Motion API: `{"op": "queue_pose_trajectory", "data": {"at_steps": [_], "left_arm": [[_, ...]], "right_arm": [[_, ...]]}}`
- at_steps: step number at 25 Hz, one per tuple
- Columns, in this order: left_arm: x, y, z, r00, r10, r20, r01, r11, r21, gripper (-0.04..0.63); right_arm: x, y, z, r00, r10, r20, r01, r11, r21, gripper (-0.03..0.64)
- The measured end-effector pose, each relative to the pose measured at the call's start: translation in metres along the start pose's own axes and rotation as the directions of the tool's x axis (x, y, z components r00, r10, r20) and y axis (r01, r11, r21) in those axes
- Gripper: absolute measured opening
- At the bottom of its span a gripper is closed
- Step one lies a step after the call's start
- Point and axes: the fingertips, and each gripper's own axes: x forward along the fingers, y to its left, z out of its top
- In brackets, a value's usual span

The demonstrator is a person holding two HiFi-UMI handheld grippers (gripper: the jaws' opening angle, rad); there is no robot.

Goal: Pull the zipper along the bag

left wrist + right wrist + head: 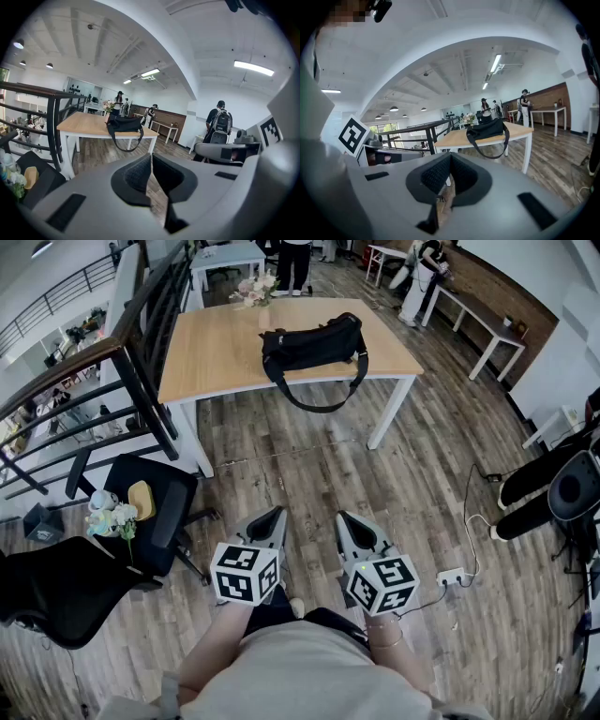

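One bag, two grippers, no contact.
One black bag (pixel 312 340) lies on the one wooden table (pixel 216 352), strap hanging over the front edge; left gripper (pixel 273 515) and right gripper (pixel 344 519) are both clenched on nothing, side by side, well apart from it.

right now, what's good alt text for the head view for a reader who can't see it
A black bag lies on a wooden table across the room, its strap hanging over the near edge. Close by, the left tongs and right tongs are shut and empty above the floor.
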Motion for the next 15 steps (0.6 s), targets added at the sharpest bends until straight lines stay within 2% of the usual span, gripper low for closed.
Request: {"op": "queue_pose_trajectory", "data": {"at_steps": [3,8,12,15], "left_arm": [[0.003,-0.004,-0.003,1.0,-0.015,-0.005,0.015,1.0,-0.014,0.026],[0.008,-0.015,-0.01,0.999,-0.03,-0.03,0.031,0.999,0.009,0.026],[0.009,-0.019,-0.014,0.998,-0.036,-0.042,0.036,0.999,0.009,0.026],[0.008,-0.021,-0.013,0.998,-0.05,-0.045,0.052,0.998,0.041,0.026]], "right_arm": [[0.003,-0.003,-0.006,1.0,0.003,-0.028,-0.003,1.0,0.006,0.005],[0.006,-0.006,-0.014,0.997,0.0,-0.075,-0.001,1.0,-0.021,0.006],[0.004,-0.003,-0.012,0.998,0.012,-0.066,-0.014,0.999,-0.028,0.005],[0.004,0.002,-0.007,0.999,0.031,-0.038,-0.033,0.999,-0.035,0.006]]}}
